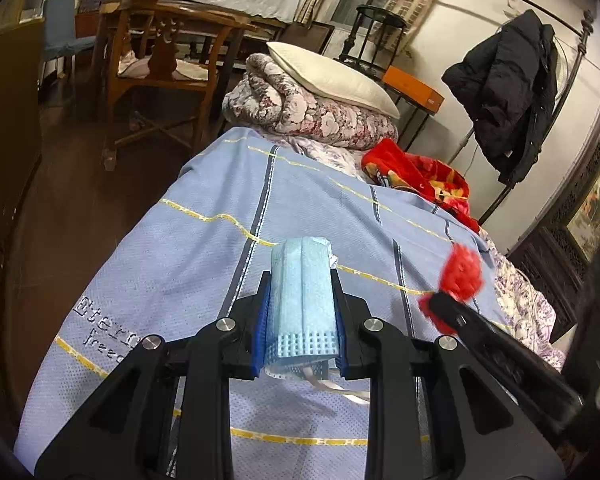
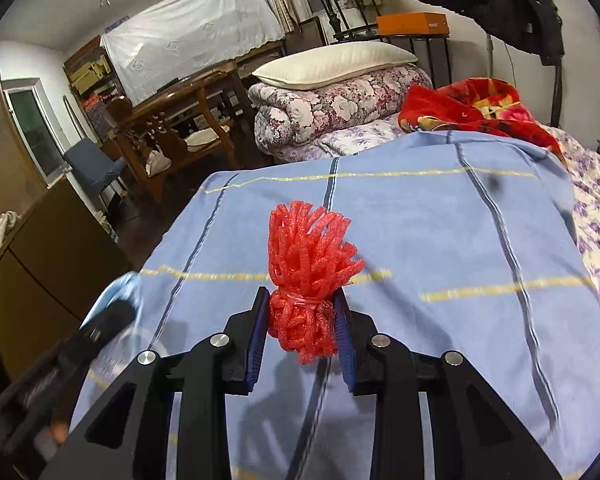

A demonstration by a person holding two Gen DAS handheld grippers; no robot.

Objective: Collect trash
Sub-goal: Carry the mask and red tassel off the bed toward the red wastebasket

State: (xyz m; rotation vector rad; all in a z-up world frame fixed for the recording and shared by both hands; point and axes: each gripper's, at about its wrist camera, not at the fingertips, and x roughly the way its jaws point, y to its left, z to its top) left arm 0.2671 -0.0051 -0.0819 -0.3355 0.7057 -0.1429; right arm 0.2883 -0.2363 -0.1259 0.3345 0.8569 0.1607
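Both pieces of trash are lifted off the blue striped bedsheet. The left hand-held gripper pinches a folded pale-blue face mask; the right hand-held gripper clamps a red foam fruit net at its tied waist. I'd hold both grips firm and watch the mask's dangling ear loops on the way to a bin.

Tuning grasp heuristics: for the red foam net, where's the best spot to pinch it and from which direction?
Pinch the red foam net at its tied waist, where a band cinches it to its narrowest, firmest section. Come from the knotted tail end, along its length, so the flared loops point away from the jaws. The right gripper already holds it just there, pads on either side of the band.
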